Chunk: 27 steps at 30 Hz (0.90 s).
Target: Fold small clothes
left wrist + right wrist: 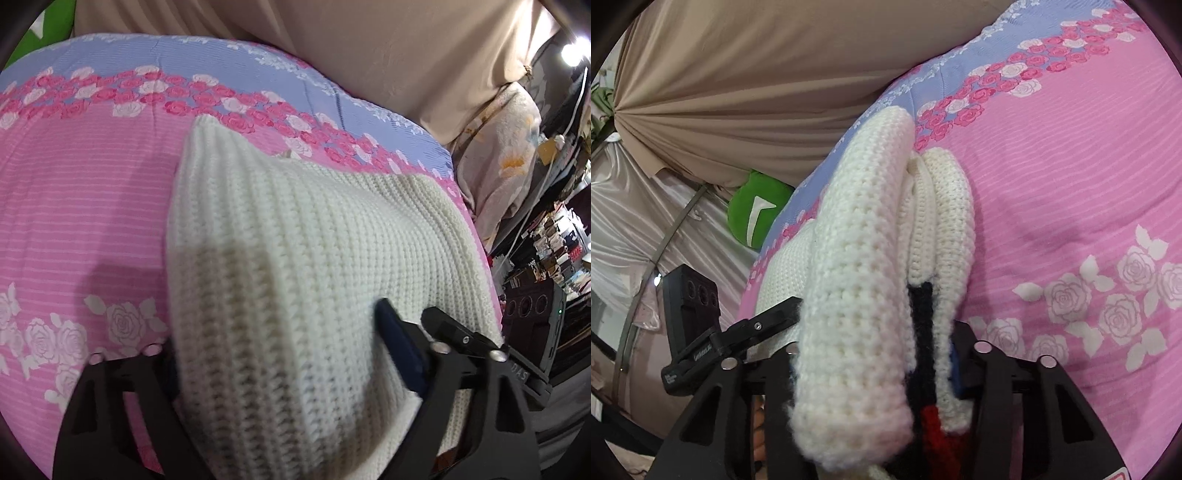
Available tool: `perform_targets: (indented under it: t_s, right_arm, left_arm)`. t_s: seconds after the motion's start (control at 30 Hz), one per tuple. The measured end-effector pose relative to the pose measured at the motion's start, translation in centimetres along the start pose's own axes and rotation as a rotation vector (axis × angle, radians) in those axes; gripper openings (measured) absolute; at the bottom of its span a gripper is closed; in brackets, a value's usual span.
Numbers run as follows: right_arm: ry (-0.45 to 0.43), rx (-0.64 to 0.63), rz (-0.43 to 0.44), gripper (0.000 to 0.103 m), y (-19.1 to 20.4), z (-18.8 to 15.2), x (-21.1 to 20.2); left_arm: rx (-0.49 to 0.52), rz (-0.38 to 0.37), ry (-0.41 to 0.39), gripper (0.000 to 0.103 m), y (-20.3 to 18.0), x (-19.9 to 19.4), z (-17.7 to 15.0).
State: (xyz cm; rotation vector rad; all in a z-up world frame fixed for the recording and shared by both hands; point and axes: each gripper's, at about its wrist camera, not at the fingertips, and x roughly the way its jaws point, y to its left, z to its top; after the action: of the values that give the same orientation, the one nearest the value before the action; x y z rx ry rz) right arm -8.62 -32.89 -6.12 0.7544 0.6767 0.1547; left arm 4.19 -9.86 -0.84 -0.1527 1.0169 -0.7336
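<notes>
- Left wrist view: left claw [280, 354] is clamped across a thick fold of the cream knit sweater [295, 240]. One finger is buried at the knit's left edge, while the blue-padded finger [400, 343] presses in from the right.
- Same view: the sweater runs straight ahead from the claw, long axis pointing away toward the far side of the bed [74, 206]. Its far corner peaks up over the pink rose sheet, and the near part appears raised off the bed.
- At right, a 2nd black claw tip [461, 334] touches the knit's right edge; prob. the other tool.
- Right wrist view: right claw [875, 365] is closed on a stacked bundle of the sweater [857, 266], w/ several cream layers plus black and red knit [925, 354] sandwiched between the fingers.
- Bundle runs forward and up from the claw, edge-on, over the bed [1071, 184].
- Both claws are on the garment, side by side, so neither is nearer. Judged: next move turns on lowering it flat along that forward axis.
- No containers in sight.
</notes>
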Motion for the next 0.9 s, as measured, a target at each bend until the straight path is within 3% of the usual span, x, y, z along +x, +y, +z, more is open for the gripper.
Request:
perform_targets:
  t_s: [0.03,0.13,0.33,0.47,0.63,0.9]
  right_arm:
    - [-0.004,-0.003,0.0,0.041,0.3,-0.3,-0.5]
    - [0.005,0.008,-0.001,0.042,0.2,-1.1,-1.5]
    - [0.036,0.057,-0.009,0.058,-0.8,-1.0,-0.7]
    - [0.046,0.058,-0.009,0.06,-0.6,-0.7,-0.1]
    - [0.028,0.009,-0.034,0.045,0.6,-0.7,-0.4]
    - [-0.016,-0.037,-0.045,0.041,3.2,-0.6,-1.7]
  left_arm:
    - [0.011,-0.005,0.0,0.066,-0.2,-0.5,0.0]
    - [0.041,-0.02,0.024,0.065,-0.8,-1.1,-0.4]
    - [0.016,0.007,0.049,0.083,-0.4,0.3,-0.6]
    - [0.011,0.007,0.06,0.083,-0.5,0.4,-0.3]
    - [0.062,0.043,0.042,0.068,-1.6,-0.3,-0.3]
    - [0.11,0.044,-0.003,0.052,-2.5,-2.4,0.0]
